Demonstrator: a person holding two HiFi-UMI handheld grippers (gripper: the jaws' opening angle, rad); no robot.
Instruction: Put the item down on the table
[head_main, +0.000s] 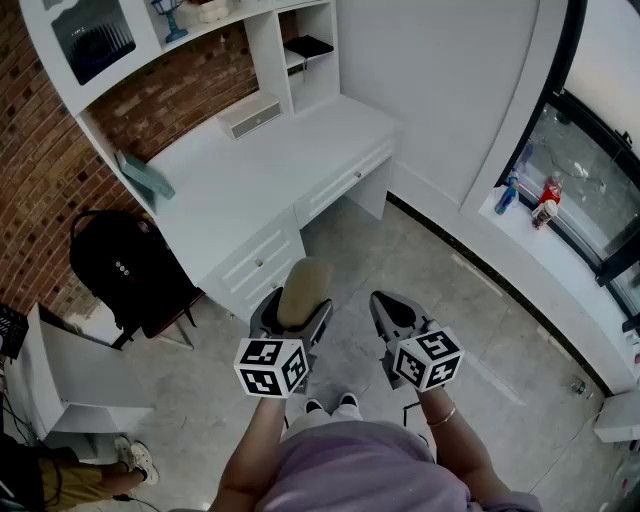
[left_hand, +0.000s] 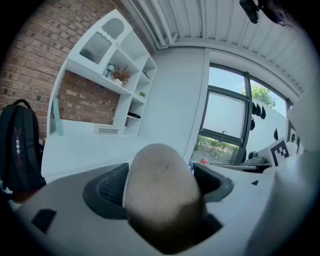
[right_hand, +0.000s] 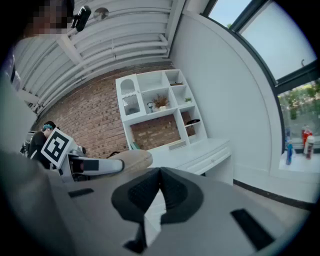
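1. Left gripper (head_main: 297, 312) clamped on tan item (head_main: 305, 280), wide jaws pressing both flanks.
2. Right gripper (head_main: 390, 310) closed, empty.
3. Table (head_main: 250, 170) at 12 o'clock, well apart from item held aloft over floor (head_main: 480, 330).
4. Placement not yet done: approach, lowering and release judged outstanding.

The desk (head_main: 270, 160) is plain white. Behind the desk, the wall (head_main: 40, 170) is red-brown brick with pale joints. On the desk, the book (head_main: 145, 175) is teal. Left of the desk, the backpack (head_main: 125, 265) is black. In front of the desk, the floor (head_main: 480, 330) is grey tile. The item (head_main: 304, 290) is dull tan. The left gripper (head_main: 297, 305) and right gripper (head_main: 392, 308) are grey with black ribbed pads, and their cubes (head_main: 270, 366) carry black-and-white square markers.
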